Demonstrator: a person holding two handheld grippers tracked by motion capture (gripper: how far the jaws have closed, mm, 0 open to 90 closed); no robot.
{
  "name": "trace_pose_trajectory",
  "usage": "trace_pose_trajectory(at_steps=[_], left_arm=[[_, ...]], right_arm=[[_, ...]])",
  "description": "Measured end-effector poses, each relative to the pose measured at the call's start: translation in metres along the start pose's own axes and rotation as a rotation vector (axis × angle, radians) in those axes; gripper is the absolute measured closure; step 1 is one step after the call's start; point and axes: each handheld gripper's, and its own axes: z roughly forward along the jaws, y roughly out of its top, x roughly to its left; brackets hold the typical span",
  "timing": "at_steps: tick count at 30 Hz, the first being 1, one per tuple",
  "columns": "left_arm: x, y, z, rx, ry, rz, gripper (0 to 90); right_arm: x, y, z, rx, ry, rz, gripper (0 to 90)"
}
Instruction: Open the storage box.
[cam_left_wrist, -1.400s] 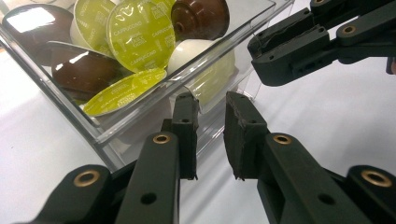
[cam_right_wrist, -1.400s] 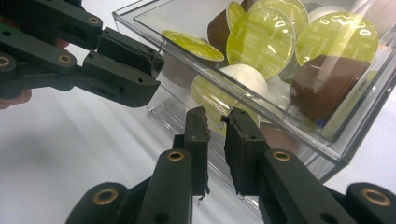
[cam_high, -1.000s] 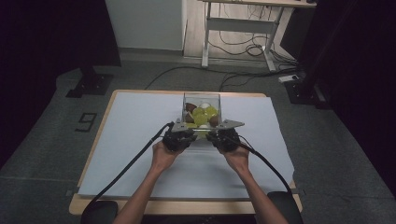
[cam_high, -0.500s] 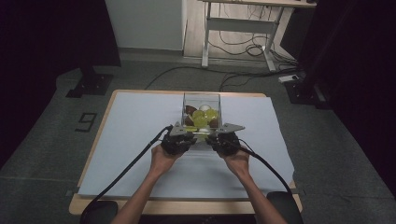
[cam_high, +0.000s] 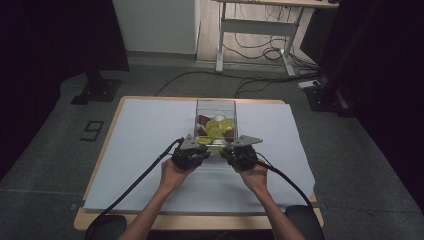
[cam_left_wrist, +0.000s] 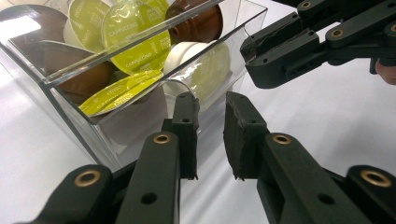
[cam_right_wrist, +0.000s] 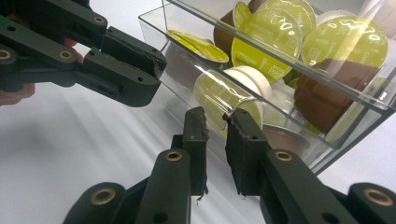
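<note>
— Where's the clear box (cam_high: 215, 107)?
— Mid-table on the white sheet (cam_high: 140, 135), long axis running away from the person, stuffed with coffee capsules (cam_left_wrist: 135, 35) — green lids, brown and white cups.
— And the tongs?
— Left gripper (cam_high: 196, 148) and right gripper (cam_high: 234, 149) sit at its near end, one either side. Both nearly shut — a narrow gap, nothing gripped, tips just short of the wall.

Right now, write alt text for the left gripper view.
A clear plastic box full of coffee capsules, green-lidded and brown, sits on a white table cover. The left gripper, jaws nearly shut with nothing between them, points at its near wall; the right gripper reaches in from the right.
</note>
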Motion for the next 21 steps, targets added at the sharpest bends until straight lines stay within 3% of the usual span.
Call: trace_pose_trajectory(at_steps=[18,21], left_arm=[[-0.014,-0.008,-0.008,-0.010,-0.001,0.004,74.5],[-0.017,-0.009,-0.009,-0.010,-0.006,0.002,74.5]], right_arm=[[0.011,-0.006,-0.010,0.010,0.023,-0.027,77.2],[0.011,-0.009,-0.012,0.003,0.047,-0.008,77.2]])
